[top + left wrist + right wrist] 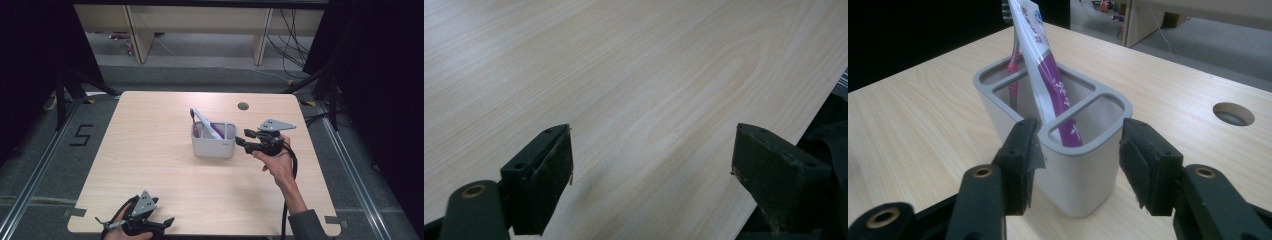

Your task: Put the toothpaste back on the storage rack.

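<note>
holder [1068,165] of smooth grey plastic

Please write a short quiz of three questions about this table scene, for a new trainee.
1. True or false: the toothpaste tube leans over the holder's divider.
2. Which tool is beside the grey holder? A) the left tool B) the right tool
3. What stands in the holder's far compartment behind the tube?

Key
1. True. In the right gripper view the tube slants across a divider, its lower end in the near compartment.
2. B. Its jaws stand apart at the holder's end and grip nothing; the left tool rests open near the table's front edge.
3. A pink toothbrush.
</note>
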Motion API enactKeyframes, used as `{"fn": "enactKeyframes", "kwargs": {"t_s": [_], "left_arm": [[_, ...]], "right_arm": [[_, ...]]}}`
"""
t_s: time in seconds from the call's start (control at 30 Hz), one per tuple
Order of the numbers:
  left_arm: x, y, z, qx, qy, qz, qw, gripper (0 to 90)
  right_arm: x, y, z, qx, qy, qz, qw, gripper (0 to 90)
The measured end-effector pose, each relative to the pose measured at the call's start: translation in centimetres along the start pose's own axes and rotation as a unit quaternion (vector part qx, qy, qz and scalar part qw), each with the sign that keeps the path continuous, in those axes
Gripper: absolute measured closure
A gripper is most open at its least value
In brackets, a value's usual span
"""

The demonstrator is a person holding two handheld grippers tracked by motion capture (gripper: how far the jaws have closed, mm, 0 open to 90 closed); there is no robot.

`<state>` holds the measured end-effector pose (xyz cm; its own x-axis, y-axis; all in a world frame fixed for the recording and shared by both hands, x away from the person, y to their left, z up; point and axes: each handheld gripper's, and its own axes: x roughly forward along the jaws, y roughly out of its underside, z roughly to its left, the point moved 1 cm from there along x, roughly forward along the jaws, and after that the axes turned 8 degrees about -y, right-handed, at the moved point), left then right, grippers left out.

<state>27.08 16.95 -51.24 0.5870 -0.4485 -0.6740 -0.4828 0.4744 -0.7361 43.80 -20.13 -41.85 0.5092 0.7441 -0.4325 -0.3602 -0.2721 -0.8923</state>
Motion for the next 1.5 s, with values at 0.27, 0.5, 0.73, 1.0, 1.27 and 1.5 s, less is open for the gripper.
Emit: {"fn": "enactKeyframes", "kwargs": {"t_s": [0.27,0.5,0.73,1.0,1.27,1.5], "left_arm": [[0.1,0.0,-0.1,-0.003,0.002,-0.004,1.0,16.3],[0.0,0.0,0.0,-0.002,0.0,-0.001,1.0,16.3],[-0.1,0.0,0.0,-0.002,0.001,0.0,1.0,16.3],[0.0,0.0,-0.3,-0.014,0.012,-0.005,0.9998,16.3],[0.0,0.0,-0.2,-0.013,0.011,-0.005,0.9998,16.3],[0.0,0.0,-0.2,-0.012,0.011,-0.005,0.9999,16.3]], "right_arm": [[-0.8,1.1,0.3,0.023,0.005,-0.009,0.9997,42.3],[-1.2,1.3,0.8,0.038,0.003,-0.008,0.9992,37.9],[-1.7,1.3,1.2,0.041,0.001,-0.004,0.9991,32.3],[-2.0,2.1,2.0,0.043,-0.004,0.014,0.999,25.9],[-2.2,3.1,3.1,0.037,-0.006,0.033,0.9988,21.9],[-2.3,4.1,3.9,0.066,-0.011,0.042,0.9969,20.9]]}}
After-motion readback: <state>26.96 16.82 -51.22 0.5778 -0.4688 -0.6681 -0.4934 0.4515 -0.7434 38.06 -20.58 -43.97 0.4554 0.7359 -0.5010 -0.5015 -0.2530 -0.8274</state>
